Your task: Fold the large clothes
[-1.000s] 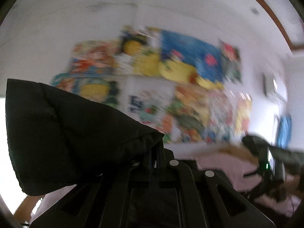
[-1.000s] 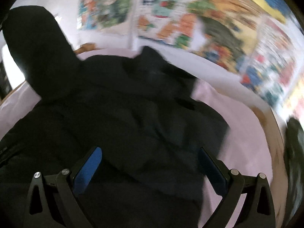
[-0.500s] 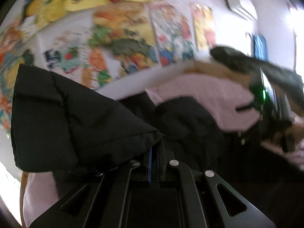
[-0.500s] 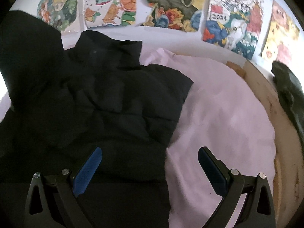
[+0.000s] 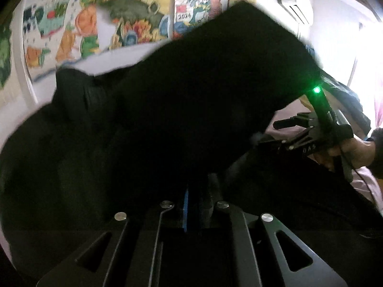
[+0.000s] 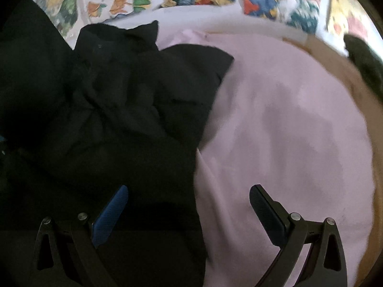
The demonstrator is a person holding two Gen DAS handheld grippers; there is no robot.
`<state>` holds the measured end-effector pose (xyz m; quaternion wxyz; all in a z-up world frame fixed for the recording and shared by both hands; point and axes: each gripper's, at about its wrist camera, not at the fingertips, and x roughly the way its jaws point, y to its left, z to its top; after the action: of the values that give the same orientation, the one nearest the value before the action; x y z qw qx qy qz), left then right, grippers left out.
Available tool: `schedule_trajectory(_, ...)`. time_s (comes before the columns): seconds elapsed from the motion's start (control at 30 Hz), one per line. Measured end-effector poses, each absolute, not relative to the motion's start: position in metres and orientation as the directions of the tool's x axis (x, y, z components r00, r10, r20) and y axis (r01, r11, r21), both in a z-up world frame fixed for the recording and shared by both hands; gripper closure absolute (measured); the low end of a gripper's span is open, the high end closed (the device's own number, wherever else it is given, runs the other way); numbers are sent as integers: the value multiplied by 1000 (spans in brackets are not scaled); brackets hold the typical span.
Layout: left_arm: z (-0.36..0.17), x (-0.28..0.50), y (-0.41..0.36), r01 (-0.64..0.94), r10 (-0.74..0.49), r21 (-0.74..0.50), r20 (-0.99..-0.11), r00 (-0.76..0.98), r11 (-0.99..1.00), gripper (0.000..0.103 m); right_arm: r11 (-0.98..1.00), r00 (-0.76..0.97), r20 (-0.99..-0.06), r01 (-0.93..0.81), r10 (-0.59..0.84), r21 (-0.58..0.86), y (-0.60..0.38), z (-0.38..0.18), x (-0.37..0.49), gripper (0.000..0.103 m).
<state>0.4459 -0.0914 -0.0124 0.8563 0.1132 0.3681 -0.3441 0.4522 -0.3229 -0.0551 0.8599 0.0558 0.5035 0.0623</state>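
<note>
A large black padded jacket (image 6: 124, 110) lies on a pink sheet (image 6: 287, 124), its collar toward the wall. My left gripper (image 5: 198, 191) is shut on a part of the black jacket (image 5: 191, 100), and the held cloth drapes across most of the left wrist view. My right gripper (image 6: 189, 205) is open and empty, hovering over the jacket's right edge where it meets the sheet. It also shows in the left wrist view (image 5: 311, 138), held in a hand at the right.
The pink sheet covers a bed with a wooden edge (image 6: 340, 71) on the right. A dark green garment (image 6: 366, 57) lies at the far right. Colourful posters (image 6: 275, 2) cover the wall behind. An air conditioner (image 5: 294, 7) is mounted high on the wall.
My left gripper has swung down and right with the held jacket part, which now covers the view. My right gripper has moved right along the jacket toward its right edge.
</note>
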Motion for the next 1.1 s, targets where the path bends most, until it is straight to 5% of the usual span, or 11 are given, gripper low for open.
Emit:
schedule_trajectory(0.1,-13,454,-82,665,-521,-112,-720,458,738,86,974,474,-854,-36,215,226,-337,-59,447,1)
schedule_trajectory(0.23,-6,450,-59,650,-563,-174,-691,454,739,50,949,479,-824,-68,301,307,-350,-55,436,1)
schedule_trajectory(0.4,13,429,-11,543,-570,-272,-642,512,794,38,864,547,-706,-64,449,499,-369,-34,429,1)
schedule_trajectory(0.6,38,436,74,173,-292,-247,-614,733,953,26,816,554,-666,-42,500,577,-356,-25,459,1)
schedule_trajectory(0.73,35,456,135,-171,31,-145,-667,744,975,25,847,540,-704,-31,462,531,-334,-29,478,28)
schedule_trajectory(0.87,17,473,171,-222,13,-209,-699,715,952,25,846,498,-734,2,462,533,-319,-43,490,63)
schedule_trajectory(0.9,13,476,174,-212,-11,-224,-710,704,951,25,852,499,-741,8,450,523,-317,-44,491,65)
schedule_trajectory(0.97,12,477,172,-168,-55,-243,-706,706,955,25,881,507,-758,-9,411,472,-310,-39,491,96)
schedule_trajectory(1.1,17,475,159,-68,-103,-223,-673,733,973,25,906,571,-738,-24,359,422,-316,-18,480,98)
